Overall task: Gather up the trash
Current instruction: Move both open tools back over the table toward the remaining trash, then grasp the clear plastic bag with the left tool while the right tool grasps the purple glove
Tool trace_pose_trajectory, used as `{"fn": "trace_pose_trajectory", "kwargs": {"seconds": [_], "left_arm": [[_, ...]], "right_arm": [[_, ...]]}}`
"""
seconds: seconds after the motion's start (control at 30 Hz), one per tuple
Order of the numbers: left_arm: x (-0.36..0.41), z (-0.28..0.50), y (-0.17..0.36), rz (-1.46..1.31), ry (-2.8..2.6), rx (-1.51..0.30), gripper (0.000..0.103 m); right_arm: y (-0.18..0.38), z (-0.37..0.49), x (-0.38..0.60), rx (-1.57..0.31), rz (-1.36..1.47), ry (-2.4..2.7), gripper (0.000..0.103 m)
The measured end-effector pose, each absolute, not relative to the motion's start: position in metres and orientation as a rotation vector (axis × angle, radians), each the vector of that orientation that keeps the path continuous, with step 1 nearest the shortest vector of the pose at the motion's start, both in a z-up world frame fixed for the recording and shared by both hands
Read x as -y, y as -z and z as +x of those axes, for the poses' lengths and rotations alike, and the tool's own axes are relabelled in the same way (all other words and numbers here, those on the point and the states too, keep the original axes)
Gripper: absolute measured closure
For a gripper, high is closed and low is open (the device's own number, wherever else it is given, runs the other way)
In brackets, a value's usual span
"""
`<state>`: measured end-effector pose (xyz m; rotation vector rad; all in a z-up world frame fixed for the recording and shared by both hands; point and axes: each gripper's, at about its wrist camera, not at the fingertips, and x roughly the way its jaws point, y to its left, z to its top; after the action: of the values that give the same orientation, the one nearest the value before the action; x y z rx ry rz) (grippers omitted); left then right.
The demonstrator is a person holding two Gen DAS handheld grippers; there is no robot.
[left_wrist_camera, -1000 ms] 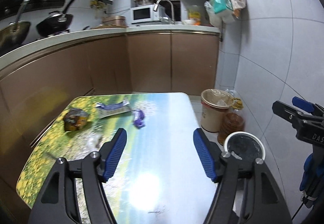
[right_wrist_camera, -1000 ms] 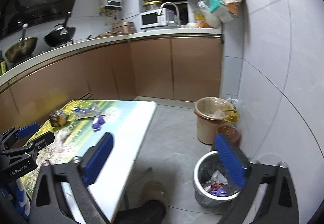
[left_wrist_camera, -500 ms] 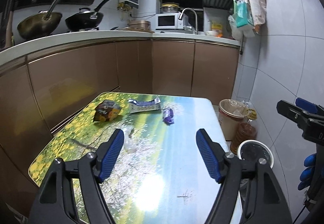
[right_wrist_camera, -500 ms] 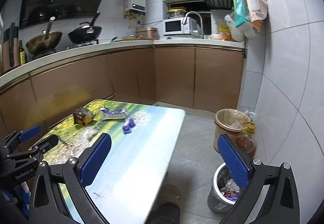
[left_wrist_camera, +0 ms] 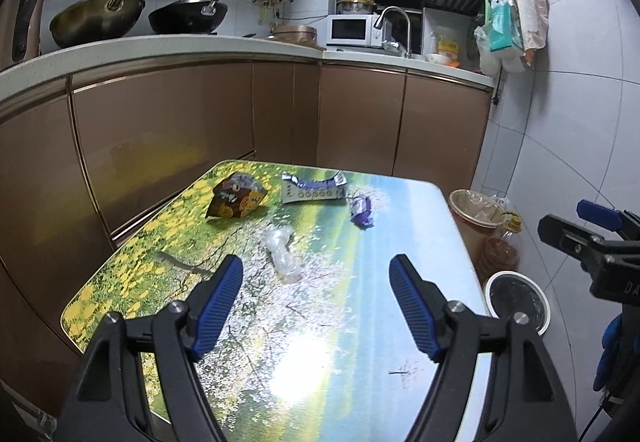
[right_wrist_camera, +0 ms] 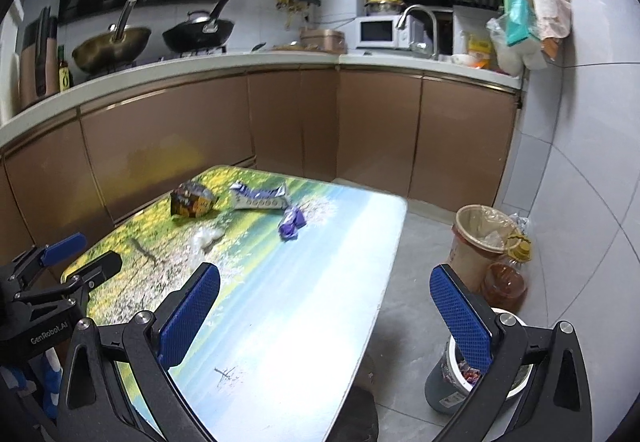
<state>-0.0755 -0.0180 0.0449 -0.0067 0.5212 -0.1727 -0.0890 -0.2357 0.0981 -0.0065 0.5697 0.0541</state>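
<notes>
Trash lies at the far end of the landscape-print table (left_wrist_camera: 360, 282): a crumpled orange snack bag (left_wrist_camera: 236, 196), a flat purple-white wrapper (left_wrist_camera: 312, 191), a small purple wrapper (left_wrist_camera: 361, 211) and a clear plastic scrap (left_wrist_camera: 282, 248). My left gripper (left_wrist_camera: 316, 306) is open and empty above the table, short of the clear scrap. My right gripper (right_wrist_camera: 324, 316) is open and empty over the table's right edge. The same trash shows in the right wrist view: the snack bag (right_wrist_camera: 191, 200), the flat wrapper (right_wrist_camera: 260, 198), the purple wrapper (right_wrist_camera: 292, 224).
A small grey bin (right_wrist_camera: 452, 378) holding trash stands on the floor right of the table. Behind it stand a tan lined bin (right_wrist_camera: 480, 238) and an oil bottle (right_wrist_camera: 506, 274). Brown cabinets (left_wrist_camera: 360, 114) and a countertop with woks run behind the table.
Both grippers have risen and swung left, from above the floor bin toward the table. The trash on the table now lies nearer the middle of both views. Both stay open.
</notes>
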Motion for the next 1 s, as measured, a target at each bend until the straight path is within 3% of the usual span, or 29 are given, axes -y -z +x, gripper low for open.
{"fn": "trace_pose_trajectory", "kwargs": {"seconds": [0.57,1.0], "left_arm": [[-0.023,-0.015,0.004,-0.079,0.134,-0.657,0.028],[-0.051,0.055,0.045,-0.166,0.221,-0.778,0.028]], "right_arm": [[-0.073,-0.039,0.21,-0.683,-0.053,-0.076,0.0],[-0.023,0.037,0.198,-0.809,-0.012,-0.149,0.0]]}}
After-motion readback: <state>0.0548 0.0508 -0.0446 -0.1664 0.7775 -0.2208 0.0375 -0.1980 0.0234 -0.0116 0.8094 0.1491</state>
